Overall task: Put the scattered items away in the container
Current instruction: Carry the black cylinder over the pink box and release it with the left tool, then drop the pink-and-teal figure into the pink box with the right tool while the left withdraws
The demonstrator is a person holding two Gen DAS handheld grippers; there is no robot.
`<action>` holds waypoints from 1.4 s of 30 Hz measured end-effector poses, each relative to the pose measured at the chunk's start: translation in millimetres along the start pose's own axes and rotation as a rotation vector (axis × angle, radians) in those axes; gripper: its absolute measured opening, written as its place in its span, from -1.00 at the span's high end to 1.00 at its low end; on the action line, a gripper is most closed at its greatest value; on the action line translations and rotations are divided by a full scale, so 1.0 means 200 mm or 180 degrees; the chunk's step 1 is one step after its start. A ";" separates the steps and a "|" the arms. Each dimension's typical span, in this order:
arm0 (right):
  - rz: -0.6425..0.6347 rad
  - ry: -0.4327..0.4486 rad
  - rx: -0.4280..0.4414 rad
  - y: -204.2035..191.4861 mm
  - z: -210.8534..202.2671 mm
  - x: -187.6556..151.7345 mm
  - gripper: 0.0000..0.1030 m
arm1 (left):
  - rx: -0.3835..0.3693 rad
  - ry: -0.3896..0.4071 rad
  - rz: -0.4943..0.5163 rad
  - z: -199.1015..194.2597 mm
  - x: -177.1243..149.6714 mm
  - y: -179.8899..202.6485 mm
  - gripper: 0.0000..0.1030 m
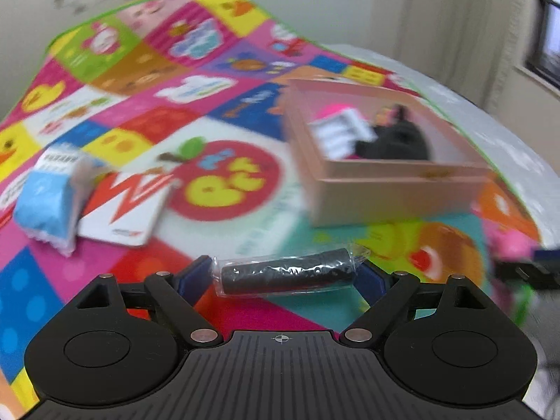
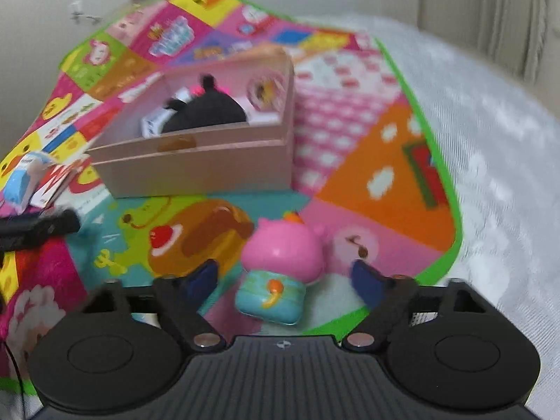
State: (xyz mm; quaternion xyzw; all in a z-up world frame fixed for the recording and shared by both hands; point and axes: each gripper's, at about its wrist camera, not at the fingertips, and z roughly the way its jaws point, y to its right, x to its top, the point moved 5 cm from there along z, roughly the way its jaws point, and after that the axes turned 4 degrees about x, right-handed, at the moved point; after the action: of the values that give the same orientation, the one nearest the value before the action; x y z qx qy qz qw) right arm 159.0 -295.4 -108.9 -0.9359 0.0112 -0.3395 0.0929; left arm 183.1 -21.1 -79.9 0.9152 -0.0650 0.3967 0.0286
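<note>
The left claw grips a dark roll in clear wrap by its two ends, with the pink box ahead and to its right; the roll looks light, and the film may be slippery, so the end-to-end hold seems delicate. The right claw is open around a pink toy lying between its fingers, not yet touched. The toy looks smooth and rounded, probably soft, so its blue base seems the safer place.
</note>
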 end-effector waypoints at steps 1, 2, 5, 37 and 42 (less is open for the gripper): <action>0.0008 -0.0017 -0.0042 0.01 0.01 0.01 -0.24 | -0.0014 0.0005 0.0087 -0.02 -0.01 0.04 -0.75; -0.0025 -0.0024 -0.0094 0.00 0.00 0.01 0.01 | -0.0019 0.0006 0.0147 -0.04 -0.02 0.07 -0.75; -0.0048 -0.0041 -0.0045 -0.05 -0.08 0.01 0.07 | -0.0033 0.0009 0.0204 -0.11 -0.04 0.13 -0.75; -0.0550 0.0907 0.0269 -0.26 -1.02 0.07 0.07 | -0.0515 0.1064 0.0266 -0.30 0.71 0.39 -1.00; -0.0438 0.0731 0.0189 -0.15 -0.89 0.02 0.07 | -0.0208 0.0781 0.0095 -0.20 0.64 0.27 -1.00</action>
State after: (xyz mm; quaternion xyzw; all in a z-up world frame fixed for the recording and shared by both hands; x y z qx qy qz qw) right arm 48.2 -294.9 33.1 -0.8863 -0.0526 -0.4501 0.0951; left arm 233.3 -82.7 41.5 0.8574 -0.0875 0.5037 0.0602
